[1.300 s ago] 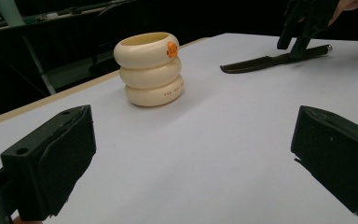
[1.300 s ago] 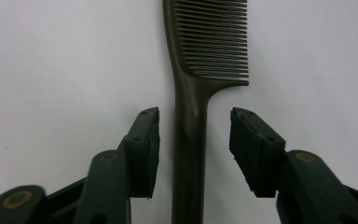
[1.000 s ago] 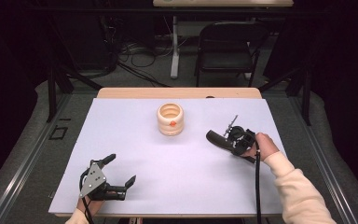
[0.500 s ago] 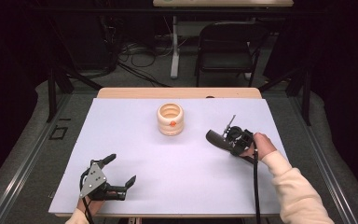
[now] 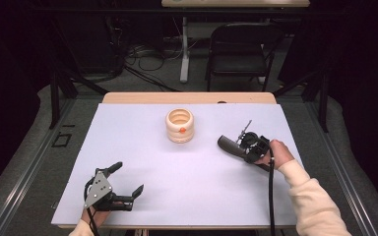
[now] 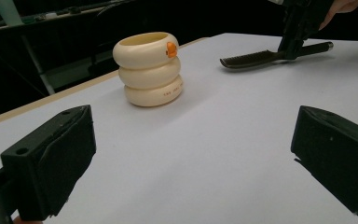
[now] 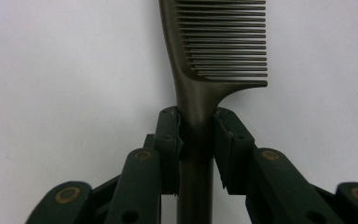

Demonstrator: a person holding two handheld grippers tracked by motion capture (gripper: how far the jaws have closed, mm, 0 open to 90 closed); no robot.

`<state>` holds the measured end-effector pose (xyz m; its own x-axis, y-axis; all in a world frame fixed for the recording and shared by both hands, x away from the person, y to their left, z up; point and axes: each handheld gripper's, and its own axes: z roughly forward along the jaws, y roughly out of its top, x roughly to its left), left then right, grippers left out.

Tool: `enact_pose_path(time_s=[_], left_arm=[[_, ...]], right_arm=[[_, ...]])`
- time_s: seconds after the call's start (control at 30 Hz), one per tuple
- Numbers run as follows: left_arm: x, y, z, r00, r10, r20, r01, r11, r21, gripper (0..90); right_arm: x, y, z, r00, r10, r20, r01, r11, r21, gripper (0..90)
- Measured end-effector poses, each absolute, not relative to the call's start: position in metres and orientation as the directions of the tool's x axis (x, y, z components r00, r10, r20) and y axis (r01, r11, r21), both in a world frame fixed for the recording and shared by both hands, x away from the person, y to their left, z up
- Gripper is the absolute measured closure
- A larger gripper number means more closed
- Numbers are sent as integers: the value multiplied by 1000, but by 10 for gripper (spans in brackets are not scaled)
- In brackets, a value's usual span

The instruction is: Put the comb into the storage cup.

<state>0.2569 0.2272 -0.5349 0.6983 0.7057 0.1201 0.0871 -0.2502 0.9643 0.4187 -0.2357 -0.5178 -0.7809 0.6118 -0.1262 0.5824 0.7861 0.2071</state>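
Note:
A dark comb lies flat on the white sheet right of centre, teeth end toward the middle. My right gripper has just been closing and is now shut on the comb at its handle, just behind the teeth; both pads touch it. A cream holder made of three stacked rings with an orange spot stands upright at the centre back. My left gripper rests near the front left edge, open, nothing between its jaws. From there the holder stands ahead on the left and the comb farther right.
The white sheet covers most of a wooden table. A folding chair and cables stand on the floor beyond the far edge. A cable trails from my right gripper along the sleeve.

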Motion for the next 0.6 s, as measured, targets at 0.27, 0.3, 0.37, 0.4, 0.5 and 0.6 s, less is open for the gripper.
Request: enact_pose_path(time_s=[0.27, 0.3, 0.37, 0.4, 0.5, 0.6], left_arm=[[257, 227, -535, 699, 705, 120, 88, -251, 964, 0], [257, 227, -535, 700, 704, 120, 88, -252, 964, 0], [257, 227, -535, 699, 705, 121, 86, -250, 964, 0], [257, 227, -535, 699, 705, 120, 87, -250, 964, 0], [257, 227, -535, 699, 704, 120, 87, -251, 964, 0], [257, 227, -535, 699, 705, 122, 85, -250, 964, 0]], right_arm=[[415, -241, -507, -768, 628, -124, 587, 768, 256, 723], [414, -241, -505, -769, 627, -123, 585, 769, 258, 723], [413, -242, -502, -765, 632, -122, 586, 763, 275, 723], [412, -242, -501, -763, 636, -118, 587, 758, 285, 723], [410, -244, -499, -757, 644, -107, 592, 746, 305, 723], [407, -245, -498, -749, 654, -103, 597, 734, 323, 723]])
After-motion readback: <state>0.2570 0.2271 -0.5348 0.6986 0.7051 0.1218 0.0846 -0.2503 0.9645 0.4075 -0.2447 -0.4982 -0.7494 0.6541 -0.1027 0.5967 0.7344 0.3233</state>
